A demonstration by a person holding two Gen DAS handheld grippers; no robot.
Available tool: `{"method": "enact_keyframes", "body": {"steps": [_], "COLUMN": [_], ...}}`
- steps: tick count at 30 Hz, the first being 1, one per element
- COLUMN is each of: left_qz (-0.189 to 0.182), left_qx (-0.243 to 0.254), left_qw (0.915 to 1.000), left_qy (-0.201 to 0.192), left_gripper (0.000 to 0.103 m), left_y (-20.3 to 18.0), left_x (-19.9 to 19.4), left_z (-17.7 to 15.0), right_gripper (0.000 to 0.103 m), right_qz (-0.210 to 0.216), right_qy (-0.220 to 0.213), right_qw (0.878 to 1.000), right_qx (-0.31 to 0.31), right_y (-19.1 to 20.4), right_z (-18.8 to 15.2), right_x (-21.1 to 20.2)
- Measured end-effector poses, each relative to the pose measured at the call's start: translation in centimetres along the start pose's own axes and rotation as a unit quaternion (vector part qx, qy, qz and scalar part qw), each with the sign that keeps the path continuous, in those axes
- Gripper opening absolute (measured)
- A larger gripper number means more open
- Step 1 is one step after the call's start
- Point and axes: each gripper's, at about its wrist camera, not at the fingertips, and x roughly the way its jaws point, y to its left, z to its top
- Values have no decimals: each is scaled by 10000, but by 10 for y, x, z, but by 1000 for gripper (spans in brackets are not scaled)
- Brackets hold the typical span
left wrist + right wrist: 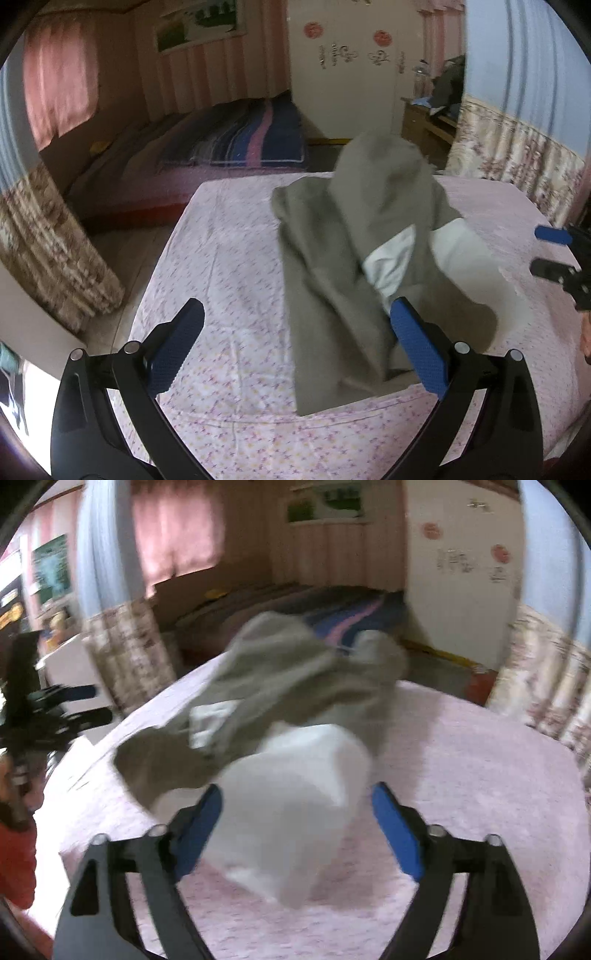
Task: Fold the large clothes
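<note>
Two grippers are hanging wide open over the bed (221, 258), neither holding anything: the left gripper (295, 339) near the front edge, the right gripper (295, 830) beside it. The grey garment (343, 251) is lying bunched mid-bed, white lining showing. Folding is looking barely begun; spreading and every fold are remaining.

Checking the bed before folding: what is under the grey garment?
Under the grey garment lies the pink flowered sheet. A white lining peeks out. Anything else beneath is covered.
</note>
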Motion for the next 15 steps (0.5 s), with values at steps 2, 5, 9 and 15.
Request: {"method": "enact_keyframes", "body": {"steps": [2,5,9,15], "left_qz": [-56,-144,-313,-427], "left_qx": [73,104,154,299], "left_qw": [10000,9998,9994,9985], "left_qy": [9,39,57,159], "left_gripper": [100,100,100,100], "left_y": [-10,-22,-38,-57], "left_x": [1,3,7,20], "left_z": [3,5,8,8], "right_gripper": [91,91,91,91], "right_qz": [21,-50,-153,-115], "right_qy": [-25,-73,-100,-56], "right_qw": [9998,9994,9992,9993], "right_qx": [190,342,365,338], "right_y": [-13,-18,-11,-7], "right_z": [6,6,5,5], "right_x": [3,10,21,32]}}
